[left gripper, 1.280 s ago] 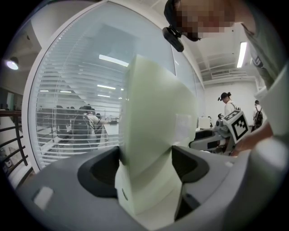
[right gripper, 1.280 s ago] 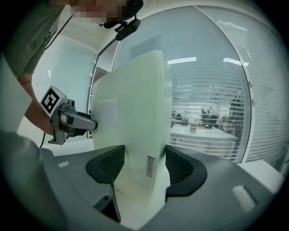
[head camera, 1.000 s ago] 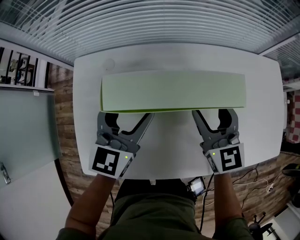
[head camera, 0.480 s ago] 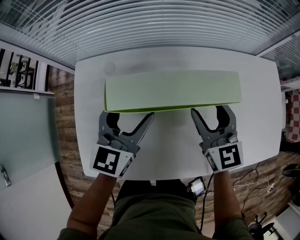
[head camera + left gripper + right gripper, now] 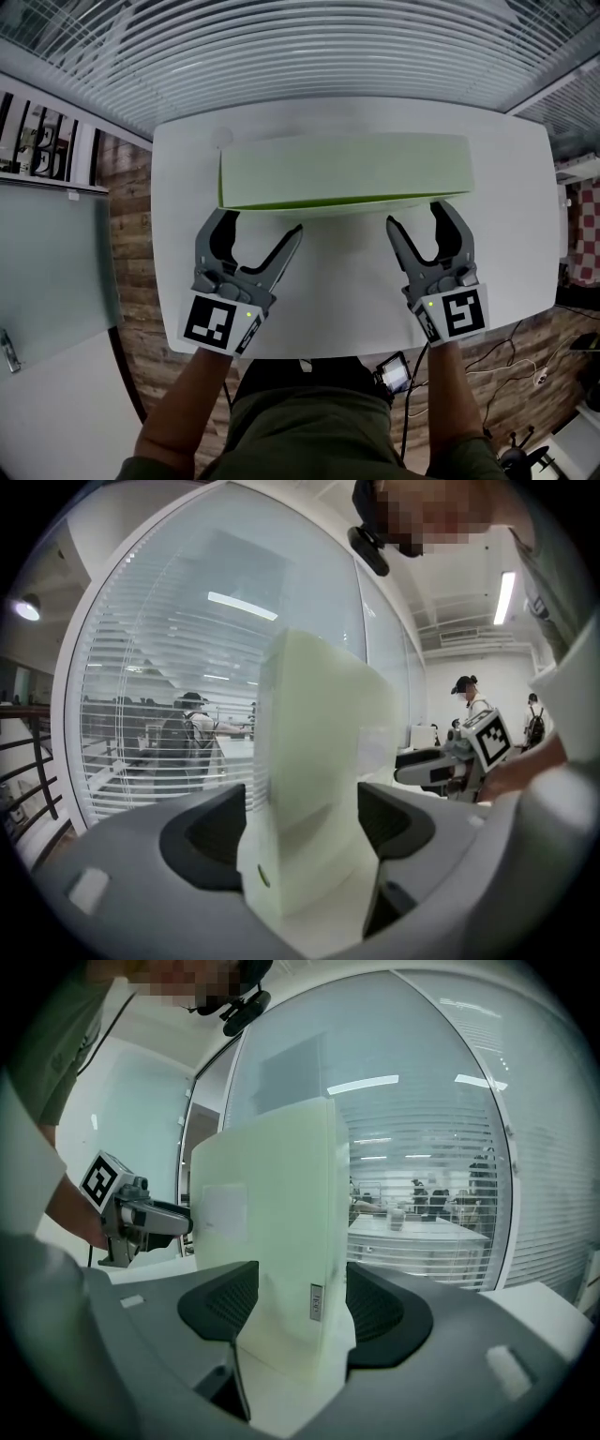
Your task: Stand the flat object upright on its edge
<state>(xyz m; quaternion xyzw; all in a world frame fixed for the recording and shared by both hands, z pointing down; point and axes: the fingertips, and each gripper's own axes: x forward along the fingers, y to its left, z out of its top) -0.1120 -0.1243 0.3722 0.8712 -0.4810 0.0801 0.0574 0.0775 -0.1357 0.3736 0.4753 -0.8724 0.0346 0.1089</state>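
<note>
— Since a second ago the green board (image 5: 342, 169) has tipped steeper. Its near long edge is raised, and it leans on the bench (image 5: 347, 291), not yet upright. My left gripper (image 5: 260, 234) and right gripper (image 5: 422, 223) have followed it forward. Both sets of jaws are spread wide with the board between them, pinching nothing.

— What could spoil it?

— Unclamped, it could slide off my jaws and slap down flat. If I push too hard, it topples past vertical, away from me. Uneven lift would twist it, and its bottom edge might skate across the smooth bench.
</note>
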